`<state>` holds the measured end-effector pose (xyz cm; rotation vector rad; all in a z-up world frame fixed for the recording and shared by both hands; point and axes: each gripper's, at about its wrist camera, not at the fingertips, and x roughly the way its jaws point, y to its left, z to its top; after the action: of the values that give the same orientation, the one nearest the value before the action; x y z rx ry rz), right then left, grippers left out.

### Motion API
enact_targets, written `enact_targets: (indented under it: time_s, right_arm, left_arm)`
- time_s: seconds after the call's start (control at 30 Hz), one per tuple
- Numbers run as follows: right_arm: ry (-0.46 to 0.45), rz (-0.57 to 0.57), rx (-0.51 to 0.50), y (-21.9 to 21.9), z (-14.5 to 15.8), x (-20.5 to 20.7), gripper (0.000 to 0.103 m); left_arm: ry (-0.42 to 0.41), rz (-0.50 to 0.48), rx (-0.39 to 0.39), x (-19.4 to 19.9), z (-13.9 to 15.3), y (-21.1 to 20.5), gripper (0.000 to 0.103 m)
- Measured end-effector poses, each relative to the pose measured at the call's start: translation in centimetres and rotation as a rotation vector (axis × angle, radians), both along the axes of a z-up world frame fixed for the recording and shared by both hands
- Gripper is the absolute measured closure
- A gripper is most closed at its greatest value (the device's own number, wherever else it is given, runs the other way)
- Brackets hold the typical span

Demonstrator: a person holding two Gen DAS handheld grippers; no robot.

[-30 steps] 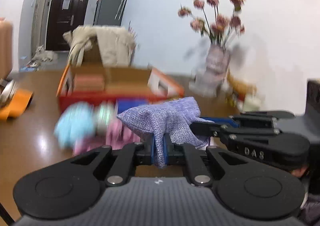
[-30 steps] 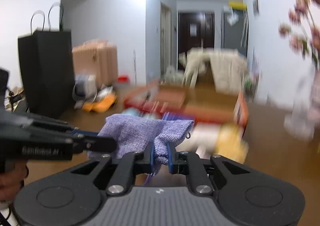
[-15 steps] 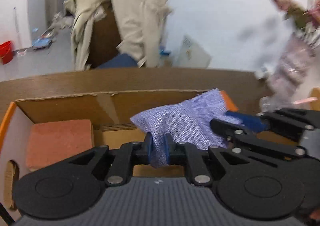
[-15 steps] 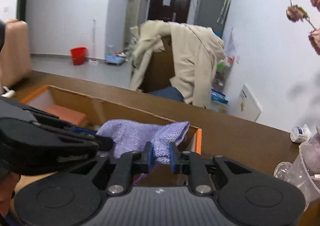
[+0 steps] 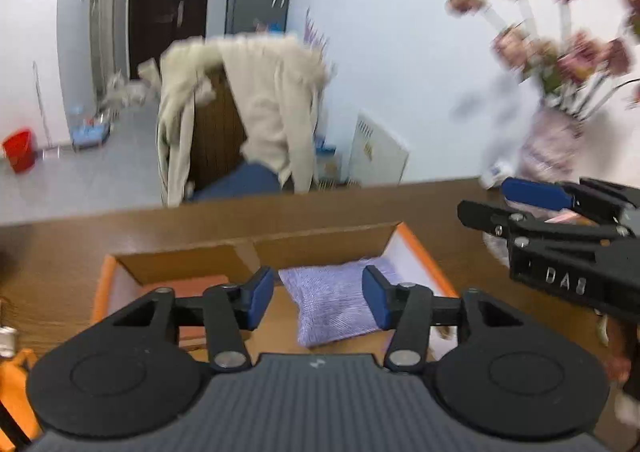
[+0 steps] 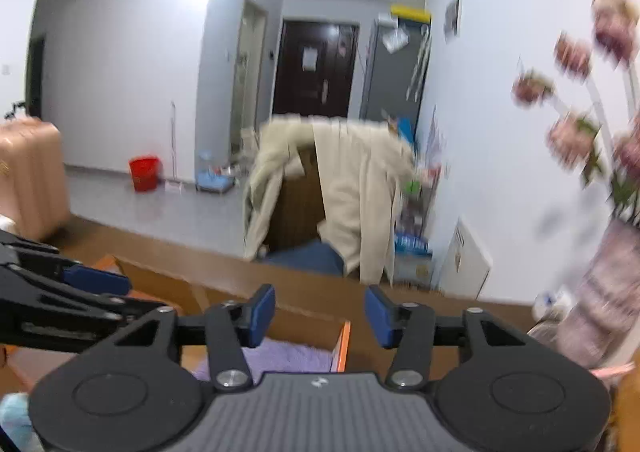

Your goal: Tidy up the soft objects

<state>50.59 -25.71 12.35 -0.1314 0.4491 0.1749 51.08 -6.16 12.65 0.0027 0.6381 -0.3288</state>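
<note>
Both sets of jaws are opening over the cardboard box [image 5: 320, 240], nothing pinched between them. The purple cloth [image 5: 336, 300] lies loose on the box floor, taking up its right-hand part; a red-brown block [image 5: 188, 284] fills the left rear corner. Between the two there's a bare strip of cardboard. The box's back wall stands ahead, the orange side wall [image 6: 342, 344] close on the right. The right gripper [image 5: 516, 208] crowds in beside the left gripper [image 5: 318, 296]. The flower vase [image 5: 552, 144] blocks the table's [image 5: 200, 220] far right.
</note>
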Motion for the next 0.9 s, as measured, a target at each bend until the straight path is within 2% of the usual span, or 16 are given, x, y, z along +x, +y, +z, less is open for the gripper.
enact_targets:
  time_s: [0.03,0.17,0.2,0.23,0.37,0.5,0.63,0.73,0.83,0.9]
  right_arm:
    - [-0.020,0.006,-0.003,0.0,1.3,-1.6,0.047]
    - [-0.089,0.026,0.003,-0.2,5.2,-8.2,0.039]
    - [-0.109,0.030,0.015,-0.2,5.8,-10.1,0.034]
    - [-0.130,0.035,0.026,-0.2,6.2,-12.2,0.030]
    - [-0.184,0.053,0.041,-0.2,6.2,-19.3,0.027]
    - [-0.255,0.062,0.048,-0.3,4.7,-26.1,0.021]
    - [-0.336,0.074,0.018,0.1,1.8,-32.4,0.019]
    - [-0.361,0.083,0.017,0.4,-0.7,-36.6,0.012]
    - [-0.316,0.101,0.055,0.5,-3.9,-39.9,0.011]
    - [-0.274,0.102,0.098,0.3,-6.1,-41.6,0.009]
  left_arm:
    - [-0.023,0.001,-0.001,-1.7,1.2,0.7,0.048]
    - [-0.117,0.009,-0.009,-9.0,5.2,3.3,0.029]
    - [-0.145,0.014,-0.010,-11.3,6.0,4.2,0.028]
    - [-0.163,0.018,-0.011,-13.1,6.3,4.8,0.026]
    - [-0.222,0.066,0.005,-19.9,6.3,7.0,0.021]
    - [-0.346,0.097,0.002,-27.9,4.7,9.0,0.008]
    - [-0.435,0.122,-0.010,-34.6,1.5,9.8,0.002]
    - [-0.420,0.167,-0.031,-37.9,-1.4,10.0,0.000]
    - [-0.415,0.191,-0.080,-41.4,-4.3,10.1,0.000]
    - [-0.371,0.187,-0.098,-42.7,-6.2,10.4,0.000]
